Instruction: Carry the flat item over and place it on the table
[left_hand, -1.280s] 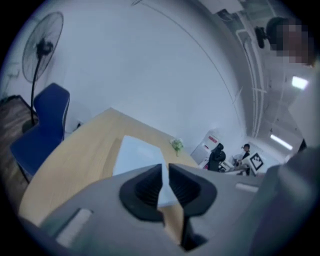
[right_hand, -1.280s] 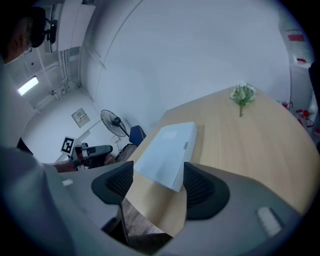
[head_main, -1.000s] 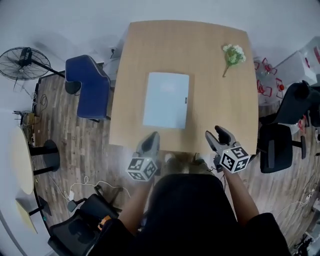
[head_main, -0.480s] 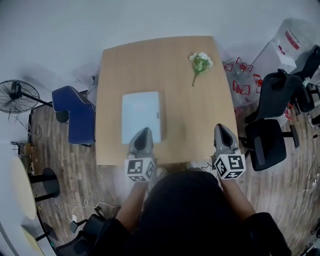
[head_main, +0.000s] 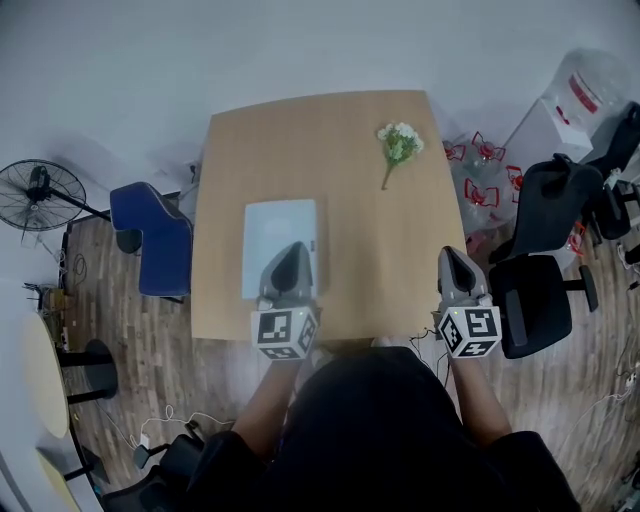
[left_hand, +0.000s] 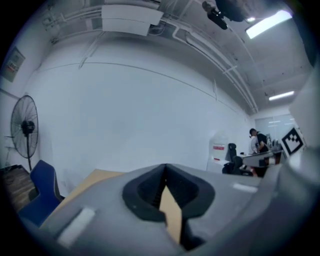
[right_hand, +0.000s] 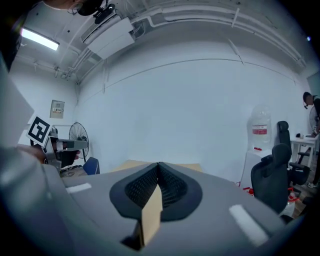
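Observation:
The flat item (head_main: 278, 232), a pale blue rectangle, lies flat on the wooden table (head_main: 360, 210), left of the middle. My left gripper (head_main: 290, 248) is held over its near edge, shut and empty; whether it touches the item I cannot tell. My right gripper (head_main: 455, 251) hovers at the table's near right corner, also shut with nothing in it. In the left gripper view the left gripper (left_hand: 165, 167) has its jaws together, with only the table (left_hand: 95, 180) beyond. The right gripper view shows the right gripper (right_hand: 158, 165) with jaws meeting likewise.
A sprig of white flowers (head_main: 400, 140) lies at the table's far right. A blue chair (head_main: 155, 240) and a standing fan (head_main: 35, 195) are to the left. Black office chairs (head_main: 535, 290) and a water jug (head_main: 580, 95) stand to the right. A white wall lies behind the table.
Both grippers have risen and moved forward from below the table's near edge to over it. The right jaws, open a second ago, are now closed. The flat item stays on the table.

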